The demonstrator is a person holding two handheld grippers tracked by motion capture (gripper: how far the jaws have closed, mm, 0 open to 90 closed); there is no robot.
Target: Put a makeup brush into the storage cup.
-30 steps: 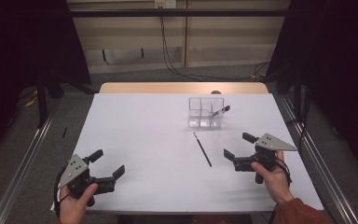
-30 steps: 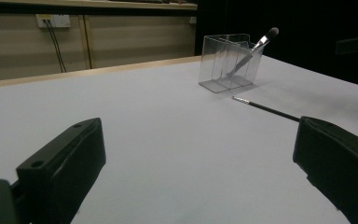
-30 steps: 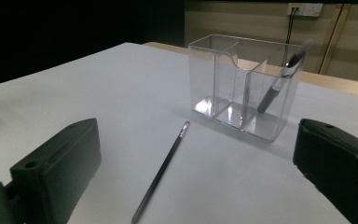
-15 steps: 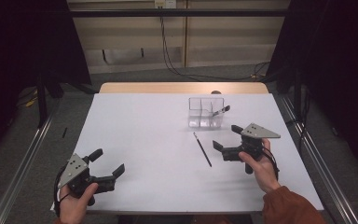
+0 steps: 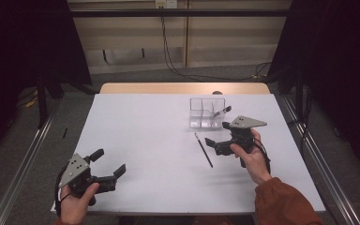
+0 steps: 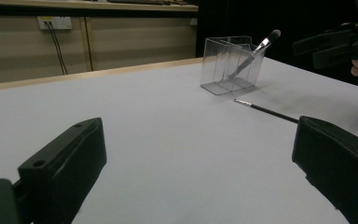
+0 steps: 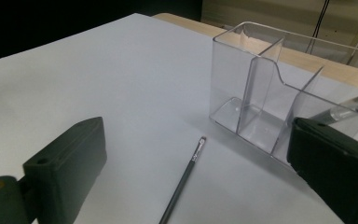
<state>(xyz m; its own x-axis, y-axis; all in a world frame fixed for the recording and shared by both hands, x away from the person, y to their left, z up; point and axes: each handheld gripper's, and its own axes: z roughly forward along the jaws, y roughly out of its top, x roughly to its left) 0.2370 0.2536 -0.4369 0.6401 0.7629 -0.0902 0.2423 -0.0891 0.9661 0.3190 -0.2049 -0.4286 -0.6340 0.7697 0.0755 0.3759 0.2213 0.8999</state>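
Note:
A thin dark brush [image 5: 203, 149] lies flat on the white table [image 5: 145, 136], just in front of a clear divided holder [image 5: 208, 113]. A second brush [image 5: 221, 111] with a silver handle leans inside that holder. My right gripper [image 5: 218, 135] hovers open just right of the lying brush, jaws pointing left toward it. In the right gripper view the lying brush [image 7: 182, 182] shows between the jaws, with the holder [image 7: 270, 102] behind it. My left gripper [image 5: 108, 162] stands open near the table's front left corner, holding nothing. The left gripper view shows the holder [image 6: 233, 65] and lying brush [image 6: 265, 110] far off.
The table's wooden far edge [image 5: 183, 88] runs behind the holder. Metal rails [image 5: 23, 159] flank the table on the floor at both sides. Cables [image 5: 178, 65] hang on the back wall. Dark curtains stand at left and right.
My right gripper has moved left and forward toward the lying brush and the holder. The left gripper has stayed in place.

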